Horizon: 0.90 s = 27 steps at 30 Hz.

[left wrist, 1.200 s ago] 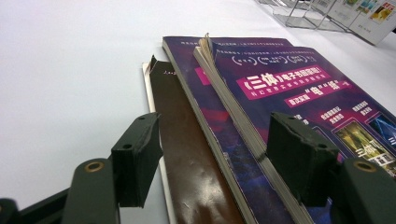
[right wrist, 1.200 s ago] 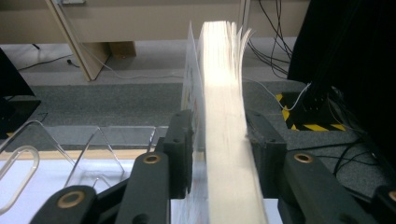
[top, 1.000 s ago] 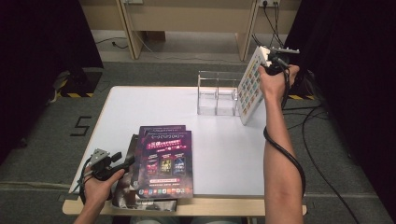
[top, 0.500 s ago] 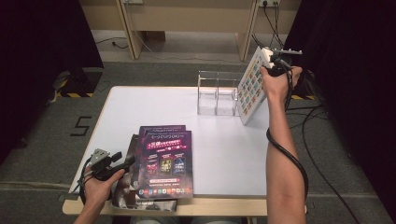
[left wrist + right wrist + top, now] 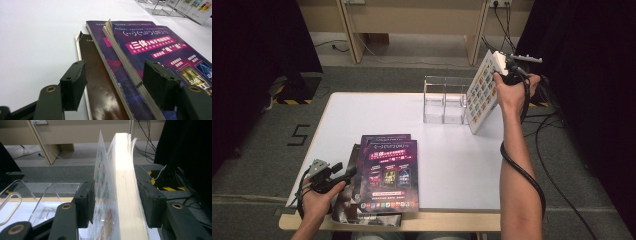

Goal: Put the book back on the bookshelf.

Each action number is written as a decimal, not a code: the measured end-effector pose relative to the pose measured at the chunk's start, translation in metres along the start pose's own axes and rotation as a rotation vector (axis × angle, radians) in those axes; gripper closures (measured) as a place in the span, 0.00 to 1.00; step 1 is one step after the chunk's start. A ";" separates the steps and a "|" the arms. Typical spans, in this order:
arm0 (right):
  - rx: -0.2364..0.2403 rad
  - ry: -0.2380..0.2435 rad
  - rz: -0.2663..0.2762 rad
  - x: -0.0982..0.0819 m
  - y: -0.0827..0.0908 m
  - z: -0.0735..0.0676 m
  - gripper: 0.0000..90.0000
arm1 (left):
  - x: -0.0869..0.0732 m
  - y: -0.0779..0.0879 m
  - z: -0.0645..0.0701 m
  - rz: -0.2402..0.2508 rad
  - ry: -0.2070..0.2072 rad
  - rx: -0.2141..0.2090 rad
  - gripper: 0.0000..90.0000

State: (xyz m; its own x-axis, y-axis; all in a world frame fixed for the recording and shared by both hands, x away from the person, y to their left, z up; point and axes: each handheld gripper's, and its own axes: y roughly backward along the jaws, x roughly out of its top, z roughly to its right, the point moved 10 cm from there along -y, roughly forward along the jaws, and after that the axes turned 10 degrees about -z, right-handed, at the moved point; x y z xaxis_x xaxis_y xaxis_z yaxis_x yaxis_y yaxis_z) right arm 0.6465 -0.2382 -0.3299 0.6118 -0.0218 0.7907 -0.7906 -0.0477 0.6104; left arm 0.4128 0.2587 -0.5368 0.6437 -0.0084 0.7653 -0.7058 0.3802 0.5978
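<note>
The white book (image 5: pixel 482 95) stood tilted at the upper right of the high view, its lower edge on the desk (image 5: pixel 362 112) and its picture-covered face leaning against the clear acrylic rack (image 5: pixel 444 100). The right arm reached straight up the right side of that frame, the hand wrapped around the right gripper (image 5: pixel 504 67) at the book's top edge. In the right gripper view (image 5: pixel 115 202) the book's page block rose between the two fingers (image 5: pixel 85 200), which had just been opening; small gaps showed on both sides, so the grip looked released, though the bottom of the book was cut off by the frame.

At the lower left of the high view, the left gripper (image 5: pixel 344 172) lay low beside the purple magazines (image 5: pixel 389 170), the forearm cut off at the bottom edge. In the left gripper view (image 5: pixel 113 86) its fingers stood wide apart, unclenched, straddling the magazines' edge. A brown booklet (image 5: pixel 100 85) beneath was only partly visible.
</note>
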 end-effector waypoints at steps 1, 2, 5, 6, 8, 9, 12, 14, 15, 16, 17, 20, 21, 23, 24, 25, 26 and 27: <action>-0.001 0.005 -0.002 -0.001 0.001 0.001 0.56 | 0.000 0.000 0.000 0.001 -0.001 0.000 0.38; 0.003 0.001 -0.003 -0.002 0.002 0.001 0.56 | 0.000 0.000 0.001 0.001 -0.002 0.000 0.38; 0.007 -0.003 0.006 -0.005 0.008 0.001 0.55 | 0.000 0.000 0.002 0.002 -0.002 -0.002 0.38; 0.007 -0.001 0.010 -0.007 0.010 0.001 0.55 | 0.000 0.000 0.002 0.003 -0.001 -0.003 0.38; 0.013 -0.003 0.017 -0.009 0.014 0.001 0.55 | 0.000 0.000 0.003 0.004 -0.002 -0.002 0.38; 0.013 -0.003 0.022 -0.009 0.017 0.001 0.55 | 0.000 0.000 0.003 0.003 -0.003 -0.002 0.38; 0.021 -0.005 0.038 -0.011 0.025 0.001 0.55 | 0.000 0.001 0.003 0.003 -0.005 -0.002 0.38; 0.023 -0.012 0.043 -0.014 0.030 0.001 0.55 | 0.000 0.000 0.004 0.004 -0.007 -0.004 0.38; 0.022 -0.009 0.045 -0.015 0.032 0.001 0.55 | 0.000 0.000 0.004 0.003 -0.009 -0.004 0.38; 0.024 -0.009 0.050 -0.017 0.034 0.001 0.55 | 0.000 0.000 0.005 0.003 -0.009 -0.004 0.38; 0.021 0.000 0.054 -0.018 0.036 0.001 0.55 | 0.000 0.000 0.005 0.003 -0.010 -0.005 0.38; 0.026 -0.009 0.051 -0.023 0.039 0.001 0.54 | 0.000 0.001 0.005 0.004 -0.010 -0.003 0.38; 0.025 -0.006 0.051 -0.025 0.040 0.002 0.54 | 0.000 0.001 0.005 0.004 -0.008 -0.004 0.38; 0.029 -0.007 0.050 -0.028 0.042 0.001 0.54 | 0.000 0.001 0.006 0.003 -0.010 -0.004 0.38; 0.027 -0.003 0.054 -0.030 0.043 0.001 0.54 | 0.000 0.001 0.006 0.004 -0.009 -0.003 0.38; 0.027 -0.001 0.053 -0.032 0.044 0.001 0.54 | 0.000 0.001 0.006 0.004 -0.009 -0.003 0.38; 0.029 0.000 0.054 -0.033 0.045 0.000 0.54 | 0.001 0.001 0.006 0.004 -0.009 -0.004 0.38; 0.034 -0.001 0.055 -0.035 0.046 0.000 0.54 | 0.001 0.001 0.007 0.004 -0.011 -0.005 0.38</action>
State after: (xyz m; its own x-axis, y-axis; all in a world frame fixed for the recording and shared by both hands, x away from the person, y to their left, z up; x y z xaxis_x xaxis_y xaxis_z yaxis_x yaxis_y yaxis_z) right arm 0.5892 -0.2396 -0.3295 0.5672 -0.0265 0.8231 -0.8220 -0.0799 0.5639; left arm 0.4106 0.2529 -0.5343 0.6373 -0.0164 0.7704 -0.7073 0.3845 0.5933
